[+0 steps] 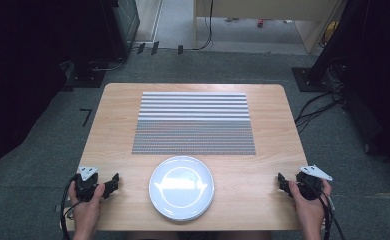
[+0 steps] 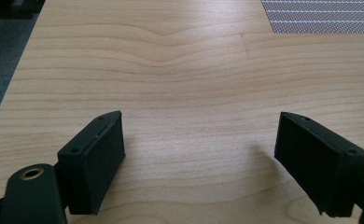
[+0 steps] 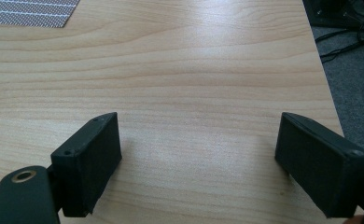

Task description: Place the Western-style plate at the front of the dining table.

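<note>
A: Plate first, since it is the thing nearest both hands. Where is it sitting?

B: White and round, it is lying flat on the wooden desk at the near edge, midway between the two hands. Beyond it, the striped grey placemat is covering the middle of the desk, long side running left to right, its near edge just beside the plate's far rim.

A: Going down in size, what are the hands doing?

B: The left gripper is resting near the desk's near left corner, fingers pointing inward toward the plate. The right gripper is mirroring it near the near right corner, fingers also aimed inward.

A: Gripping anything?

B: No. Both pairs of fingers are standing wide apart with bare wood between them, as each gripper view is showing.

A: So which way is the plate lying from them?

B: Inboard of each: to the right of the left gripper, to the left of the right one, both well apart from its rim. I am judging the left slightly nearer, though the gap is nearly equal. Being round, the plate is offering no long axis, so either rim edge looks equally reachable.
</note>
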`<state>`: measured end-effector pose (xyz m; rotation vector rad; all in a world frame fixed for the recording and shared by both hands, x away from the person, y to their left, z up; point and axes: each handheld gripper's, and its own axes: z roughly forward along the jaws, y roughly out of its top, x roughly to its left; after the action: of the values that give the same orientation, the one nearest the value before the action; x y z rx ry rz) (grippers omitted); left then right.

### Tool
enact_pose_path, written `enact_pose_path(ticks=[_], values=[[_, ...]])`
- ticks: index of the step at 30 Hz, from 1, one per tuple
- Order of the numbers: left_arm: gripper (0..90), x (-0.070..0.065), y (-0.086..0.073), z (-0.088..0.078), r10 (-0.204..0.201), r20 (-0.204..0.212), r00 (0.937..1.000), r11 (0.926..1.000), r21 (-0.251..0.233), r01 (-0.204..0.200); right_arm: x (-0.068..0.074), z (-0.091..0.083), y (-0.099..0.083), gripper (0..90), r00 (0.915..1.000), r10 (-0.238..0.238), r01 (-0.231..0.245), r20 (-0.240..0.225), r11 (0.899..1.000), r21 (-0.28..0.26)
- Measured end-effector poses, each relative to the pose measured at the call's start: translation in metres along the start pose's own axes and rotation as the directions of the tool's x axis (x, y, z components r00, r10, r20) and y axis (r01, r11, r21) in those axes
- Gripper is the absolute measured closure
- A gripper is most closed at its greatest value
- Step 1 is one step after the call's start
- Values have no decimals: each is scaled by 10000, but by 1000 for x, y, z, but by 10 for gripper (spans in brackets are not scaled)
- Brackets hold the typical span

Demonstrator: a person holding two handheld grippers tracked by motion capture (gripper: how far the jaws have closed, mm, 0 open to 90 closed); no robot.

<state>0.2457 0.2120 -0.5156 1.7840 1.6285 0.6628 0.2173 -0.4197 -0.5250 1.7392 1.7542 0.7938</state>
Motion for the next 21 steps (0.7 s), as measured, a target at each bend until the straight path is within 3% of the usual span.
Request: enact_pose_path(ticks=[10, 12, 14, 21], values=[[158, 2, 2, -3, -258, 212, 9994, 9993, -257, 263, 6, -5, 3, 142, 9996, 284, -283, 45, 9993, -260], [158, 1, 3, -4, -380, 365, 9986, 9987, -315, 392, 9, -8, 6, 143, 9995, 306, -304, 19, 9985, -466], [158, 0, 6, -6, -743, 756, 9944, 9960, -436, 777, 14, -12, 9, 146, 9992, 377, -385, -124, 9969, -691], [147, -12, 11, -11, -459, 1003, 9939, 9967, -624, 523, 23, -21, 17, 150, 9965, 600, -657, -576, 9927, -1016]])
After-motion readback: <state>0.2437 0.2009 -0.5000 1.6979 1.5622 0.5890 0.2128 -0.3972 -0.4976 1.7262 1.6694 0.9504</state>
